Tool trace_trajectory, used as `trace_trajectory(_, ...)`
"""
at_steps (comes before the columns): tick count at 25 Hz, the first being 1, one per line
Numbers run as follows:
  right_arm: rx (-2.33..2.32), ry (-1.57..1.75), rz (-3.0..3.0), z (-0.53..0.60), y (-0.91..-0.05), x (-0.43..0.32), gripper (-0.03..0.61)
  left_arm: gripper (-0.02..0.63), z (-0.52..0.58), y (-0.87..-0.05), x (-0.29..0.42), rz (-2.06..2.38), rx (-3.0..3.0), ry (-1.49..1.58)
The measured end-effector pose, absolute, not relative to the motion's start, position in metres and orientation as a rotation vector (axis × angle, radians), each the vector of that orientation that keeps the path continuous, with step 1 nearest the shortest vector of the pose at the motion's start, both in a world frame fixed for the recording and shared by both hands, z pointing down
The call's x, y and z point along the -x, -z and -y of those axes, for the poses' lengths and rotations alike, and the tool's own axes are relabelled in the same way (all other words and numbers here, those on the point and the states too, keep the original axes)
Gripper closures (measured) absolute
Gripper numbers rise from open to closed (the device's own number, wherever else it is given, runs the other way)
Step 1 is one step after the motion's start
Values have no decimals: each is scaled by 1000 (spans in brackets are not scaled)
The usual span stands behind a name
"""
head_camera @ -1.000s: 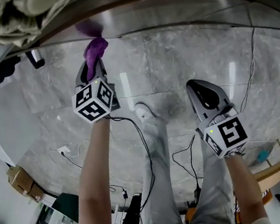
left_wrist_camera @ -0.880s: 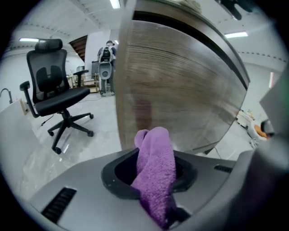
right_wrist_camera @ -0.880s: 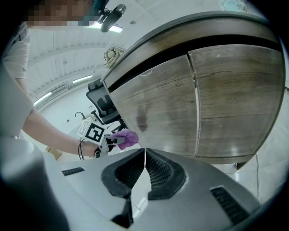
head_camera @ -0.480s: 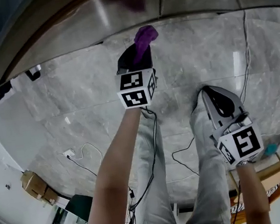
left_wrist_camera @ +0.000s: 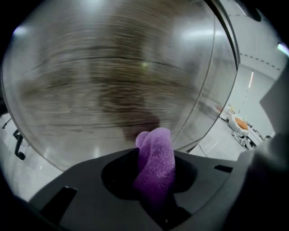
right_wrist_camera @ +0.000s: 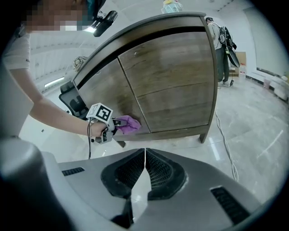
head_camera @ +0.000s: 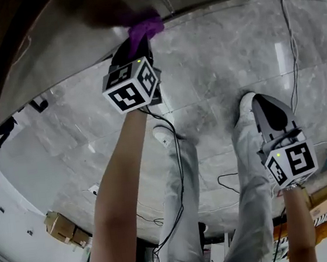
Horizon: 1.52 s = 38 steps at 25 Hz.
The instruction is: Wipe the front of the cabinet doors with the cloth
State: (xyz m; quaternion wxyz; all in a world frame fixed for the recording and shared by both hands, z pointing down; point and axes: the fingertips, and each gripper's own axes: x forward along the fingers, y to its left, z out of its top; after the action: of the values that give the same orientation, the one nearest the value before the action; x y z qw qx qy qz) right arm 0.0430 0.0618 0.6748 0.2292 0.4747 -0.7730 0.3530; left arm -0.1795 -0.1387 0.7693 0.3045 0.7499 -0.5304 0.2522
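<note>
Cloth [left_wrist_camera: 156, 162] sits pinched in my left tongs [head_camera: 136, 47]. Its purple tip pokes out just ahead of them and appears to press against the cabinet door [right_wrist_camera: 108, 94], low down and near the seam between the two doors. My right tongs [right_wrist_camera: 145, 155] are closed on nothing and hang well back from the cabinet, over the floor. My worry is the grip: only a narrow fold is clamped, so drag on the wood could pull it loose. If I lean in too hard, the hard tips beside the cloth could scrape the door. So little cloth touches that I may leave strips unwiped.
</note>
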Motion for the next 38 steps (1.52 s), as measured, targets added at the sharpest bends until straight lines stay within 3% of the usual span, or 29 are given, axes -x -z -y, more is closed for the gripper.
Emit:
trace_trajectory(11,-1285,-964,2256,-32,-677,73,551,509,116,-791,358,1514,-1864,-857)
trace_trajectory(19,-1210,-969,2260,-47,-679,85,551,511,95,-787,434,1714,-1646,-891)
trace_trajectory(24,-1179,-957,2264,-48,-668,57,551,511,64,-785,378,1577,-1774,-998)
trace_trajectory(33,-1187,-856,2259,-38,-641,-21,551,511,74,-815,122,1093,-2152,-1021)
trace_trajectory(38,-1420,-946,2183,-49,-656,-67,551,511,111,-841,92,1159,-2119,-1017)
